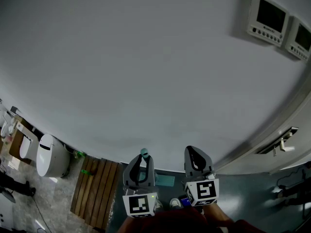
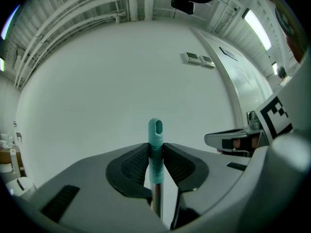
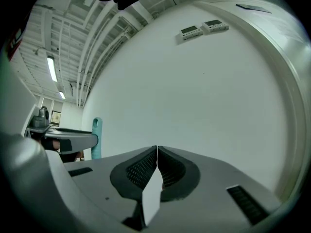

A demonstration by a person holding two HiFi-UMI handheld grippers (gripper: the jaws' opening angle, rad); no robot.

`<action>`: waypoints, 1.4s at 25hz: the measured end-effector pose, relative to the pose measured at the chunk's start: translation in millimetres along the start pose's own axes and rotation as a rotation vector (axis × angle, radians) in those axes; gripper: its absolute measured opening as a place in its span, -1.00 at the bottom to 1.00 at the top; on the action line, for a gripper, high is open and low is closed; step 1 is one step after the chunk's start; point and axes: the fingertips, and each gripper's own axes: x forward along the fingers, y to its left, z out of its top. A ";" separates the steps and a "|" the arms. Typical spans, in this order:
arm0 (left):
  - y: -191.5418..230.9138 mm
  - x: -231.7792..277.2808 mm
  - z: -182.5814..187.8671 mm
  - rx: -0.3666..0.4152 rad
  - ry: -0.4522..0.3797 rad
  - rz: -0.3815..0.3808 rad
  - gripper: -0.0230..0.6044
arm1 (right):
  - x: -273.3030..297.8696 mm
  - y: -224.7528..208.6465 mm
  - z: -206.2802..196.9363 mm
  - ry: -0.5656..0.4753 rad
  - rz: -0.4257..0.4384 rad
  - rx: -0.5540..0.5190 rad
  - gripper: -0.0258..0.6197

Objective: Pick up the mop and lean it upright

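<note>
Left gripper view: left gripper (image 2: 156,152) level, jaws clenched on mop handle (image 2: 155,132); right gripper (image 3: 156,157) level, jaws together.

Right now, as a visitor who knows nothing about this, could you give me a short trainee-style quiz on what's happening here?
1. True or false: the left gripper is clamped on the mop handle.
2. The right gripper holds: A) the mop handle B) nothing C) a cloth.
3. Fill in: the head view shows ___ control panels.

Key: 1 true; 2 B; 3 two.
</note>
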 end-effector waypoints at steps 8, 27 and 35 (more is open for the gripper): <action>-1.4 -2.7 -38.4 0.019 0.044 0.000 -0.58 | -1.9 0.2 -2.8 0.008 -0.001 0.008 -0.86; 0.8 -1.1 -124.5 0.022 0.183 0.007 -0.58 | -0.6 -1.4 -5.2 0.012 -0.005 0.011 -0.86; -0.7 4.1 -127.7 0.023 0.172 -0.002 -0.58 | 1.4 -1.0 -6.5 0.015 -0.002 0.005 -0.86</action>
